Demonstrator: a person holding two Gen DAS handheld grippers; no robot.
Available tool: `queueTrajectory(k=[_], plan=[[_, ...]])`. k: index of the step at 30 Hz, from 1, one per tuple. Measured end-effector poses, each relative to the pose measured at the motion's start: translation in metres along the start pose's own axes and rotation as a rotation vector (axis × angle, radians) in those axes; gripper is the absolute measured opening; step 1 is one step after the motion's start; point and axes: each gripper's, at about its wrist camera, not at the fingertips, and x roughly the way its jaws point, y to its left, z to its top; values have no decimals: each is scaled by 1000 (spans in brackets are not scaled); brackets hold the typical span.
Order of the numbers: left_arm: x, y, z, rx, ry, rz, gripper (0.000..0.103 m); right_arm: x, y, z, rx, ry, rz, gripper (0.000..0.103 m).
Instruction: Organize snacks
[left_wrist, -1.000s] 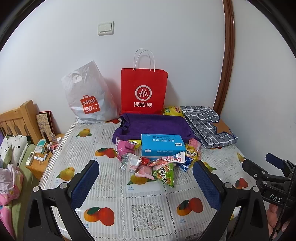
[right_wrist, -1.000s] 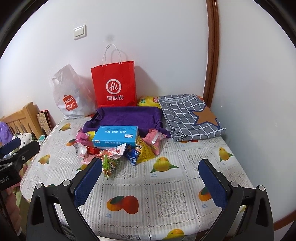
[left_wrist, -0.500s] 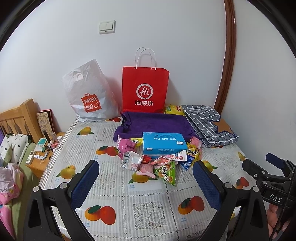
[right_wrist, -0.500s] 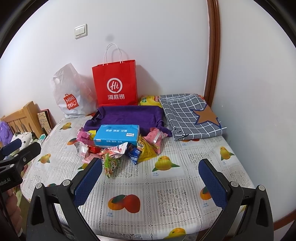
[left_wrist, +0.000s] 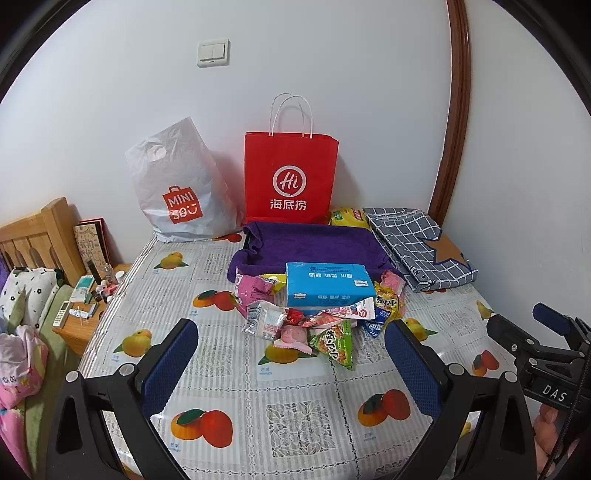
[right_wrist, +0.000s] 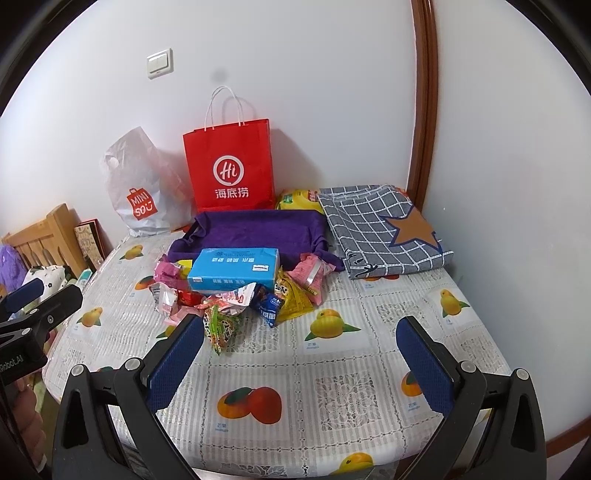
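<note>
A heap of small snack packets (left_wrist: 314, 325) (right_wrist: 236, 299) lies mid-table, with a blue box (left_wrist: 328, 284) (right_wrist: 234, 269) on top of it. A green packet (left_wrist: 334, 347) (right_wrist: 218, 328) sits at the heap's near edge. Behind the heap is a purple cloth bin (left_wrist: 314, 243) (right_wrist: 255, 230). My left gripper (left_wrist: 290, 350) hovers open over the near table, short of the heap. My right gripper (right_wrist: 299, 347) is open too, to the right of the heap, with nothing between its fingers.
A red paper bag (left_wrist: 291, 177) and a white plastic bag (left_wrist: 177, 188) stand against the wall. A folded checked cloth (left_wrist: 417, 243) lies at the back right beside a yellow packet (left_wrist: 347, 216). A wooden bed frame (left_wrist: 33, 236) and a cluttered side table (left_wrist: 85, 302) border the table's left edge.
Both grippers have lifted slightly, so the table sits a little lower in each view. Nothing on the table has moved, and both grippers stay open.
</note>
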Motion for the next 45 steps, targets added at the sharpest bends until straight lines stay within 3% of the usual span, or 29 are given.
queueTrajectory(k=[26,30,39,45], plan=[[14,-2,4,10,11,-7,102,2,3,1,-16,-17,2,103],[30,1,2,16,30,-3,102,15,2,0,-10,-7,32,103],[87,24,-7,-34,130,1,101,70,-10,-2,4,42,-31,102],[122,35,-13,-8,211,22,101,111,-19,-3,19,95,-14,98]])
